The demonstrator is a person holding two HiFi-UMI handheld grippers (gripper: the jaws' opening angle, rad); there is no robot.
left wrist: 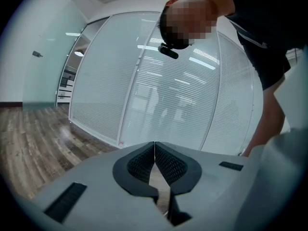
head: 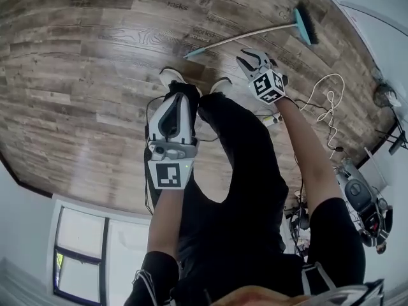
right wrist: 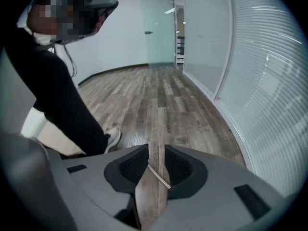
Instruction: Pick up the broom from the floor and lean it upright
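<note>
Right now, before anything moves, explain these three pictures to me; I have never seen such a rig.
No robot here: a person holds a hand-held gripper in each hand. The head view looks down from a camera on the head, at a wood floor. The other two cameras ride on these and look along their jaws. A broom lies flat on the floor. The left hand-held gripper is shut and empty. The right hand-held gripper is open, aimed at the broom; the handle shows in its gap, not gripped.

Grey plastic left gripper (head: 178, 101), frame centre: jaws shut, tips touching, forearm (head: 167, 218) below. Grey plastic right gripper (head: 252, 59), upper centre-right: jaws apart, right arm (head: 309, 152) outstretched.
</note>
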